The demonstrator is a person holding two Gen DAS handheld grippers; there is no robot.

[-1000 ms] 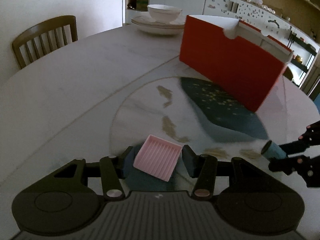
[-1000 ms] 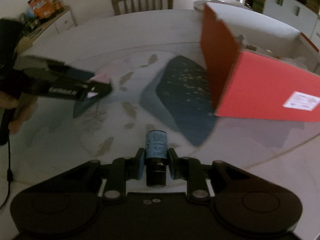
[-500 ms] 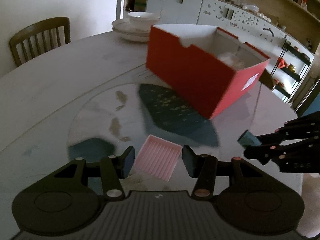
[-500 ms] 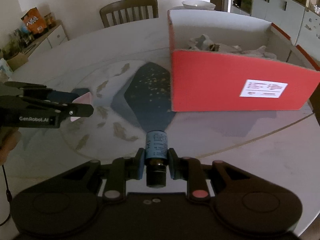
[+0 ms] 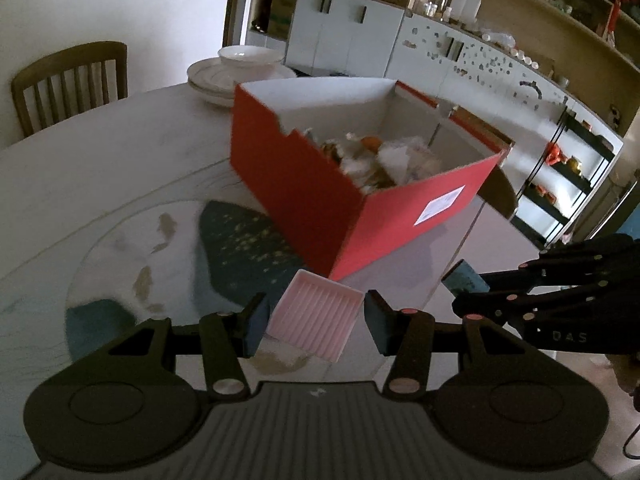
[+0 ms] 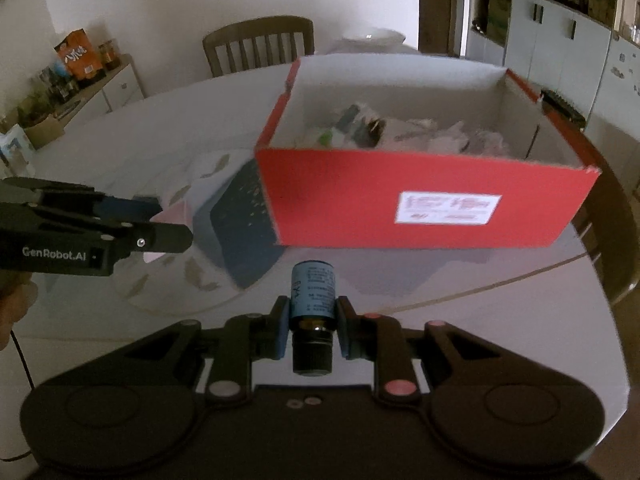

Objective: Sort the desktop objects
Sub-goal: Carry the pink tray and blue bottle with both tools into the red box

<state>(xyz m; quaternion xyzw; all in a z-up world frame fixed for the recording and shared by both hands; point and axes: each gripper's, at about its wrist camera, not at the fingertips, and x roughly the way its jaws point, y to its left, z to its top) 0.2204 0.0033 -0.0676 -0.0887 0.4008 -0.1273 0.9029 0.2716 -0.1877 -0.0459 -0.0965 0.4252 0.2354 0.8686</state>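
Bottle point(image 6: 313, 294), small, prob glass & slick, sits lower centre clamped by your right gripper point(image 6: 312, 322) at its label, while left gripper point(image 5: 314, 318) pinches light stiff pink tray point(image 5: 316, 314) w/ red box point(image 6: 424, 204) ahead.

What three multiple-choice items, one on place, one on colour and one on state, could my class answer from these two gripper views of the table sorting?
1. Where is the small bottle?
A. inside the box
B. between the right hand-held gripper's fingers
C. lying on the table

2. What colour is the outside of the open box?
A. red
B. green
C. yellow

3. What is the state of the ribbed pink tray?
A. stacked under the bowl
B. resting in the box
C. held in the left hand-held gripper

Answers: 1 B, both pads clamp its sides. 2 A, its walls show red in both views. 3 C, it sits between the fingers, above the table.
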